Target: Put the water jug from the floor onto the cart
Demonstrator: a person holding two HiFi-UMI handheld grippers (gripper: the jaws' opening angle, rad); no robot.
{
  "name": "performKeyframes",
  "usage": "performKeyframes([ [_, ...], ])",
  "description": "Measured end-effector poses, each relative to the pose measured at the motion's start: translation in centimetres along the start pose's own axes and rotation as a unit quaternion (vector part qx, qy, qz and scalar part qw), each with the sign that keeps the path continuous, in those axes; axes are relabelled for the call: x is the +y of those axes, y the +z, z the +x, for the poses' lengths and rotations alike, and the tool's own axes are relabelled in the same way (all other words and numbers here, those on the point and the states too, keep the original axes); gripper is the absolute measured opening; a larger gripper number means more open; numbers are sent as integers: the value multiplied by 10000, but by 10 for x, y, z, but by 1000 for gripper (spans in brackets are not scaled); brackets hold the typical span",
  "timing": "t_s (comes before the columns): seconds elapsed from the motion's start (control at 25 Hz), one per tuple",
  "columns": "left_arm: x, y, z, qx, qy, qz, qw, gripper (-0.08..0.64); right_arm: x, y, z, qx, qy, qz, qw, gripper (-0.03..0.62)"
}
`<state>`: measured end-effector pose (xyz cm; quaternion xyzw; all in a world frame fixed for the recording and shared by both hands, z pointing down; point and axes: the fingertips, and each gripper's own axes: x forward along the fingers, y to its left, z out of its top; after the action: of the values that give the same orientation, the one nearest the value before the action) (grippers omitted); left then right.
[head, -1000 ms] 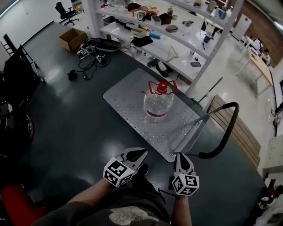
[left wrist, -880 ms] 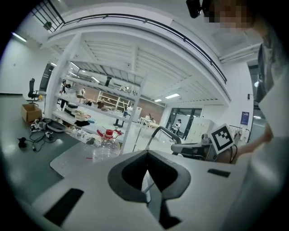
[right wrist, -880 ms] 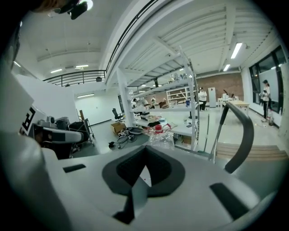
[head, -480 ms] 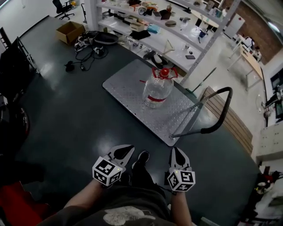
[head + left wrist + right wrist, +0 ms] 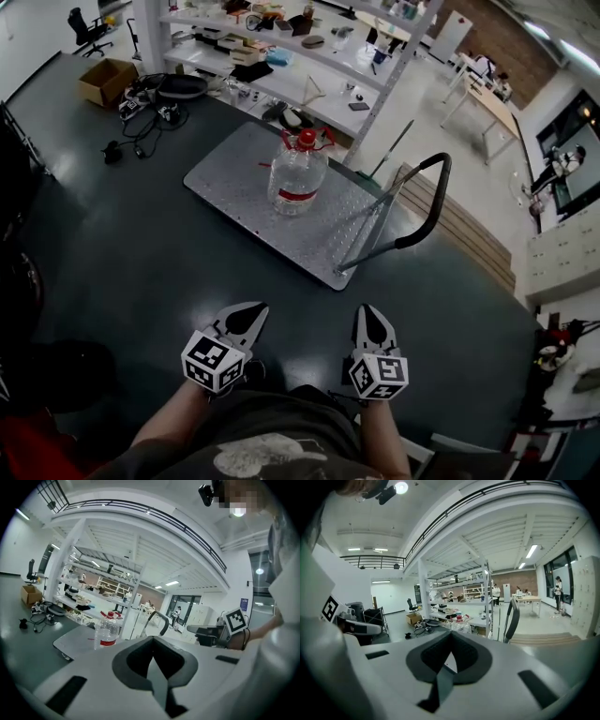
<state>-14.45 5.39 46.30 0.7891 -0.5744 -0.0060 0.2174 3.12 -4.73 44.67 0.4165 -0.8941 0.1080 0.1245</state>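
My left gripper (image 5: 246, 315) and right gripper (image 5: 369, 317) are both closed and empty, low in front of me over the dark floor (image 5: 122, 253). Farther out, the water jug (image 5: 295, 176) stands upright on the cart (image 5: 230, 180), with shelves (image 5: 281, 70) behind it.

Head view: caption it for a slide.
Water jug upright on the cart; left tool and right tool shut, empty, short of it.

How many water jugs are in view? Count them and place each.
1. The water jug stands upright on the cart, on its deck's far side. Clutter on the shelves could hide others.
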Motion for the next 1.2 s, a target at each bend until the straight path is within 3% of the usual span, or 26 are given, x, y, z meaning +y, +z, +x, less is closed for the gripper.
performKeyframes([
  [0.28,-42,-15,3,28,-17,72,10000,8,-8,-7,-39,-67,309,-240,9992,-8],
  [0.76,-166,-58,-9,134,-45,180,9997,7,-60,-62,-161,91,156,31,9998,-9],
  [1.2,-227,-82,-38,97,54,256,9996,7,-72,-78,-223,50,223,-8,9997,-9],
])
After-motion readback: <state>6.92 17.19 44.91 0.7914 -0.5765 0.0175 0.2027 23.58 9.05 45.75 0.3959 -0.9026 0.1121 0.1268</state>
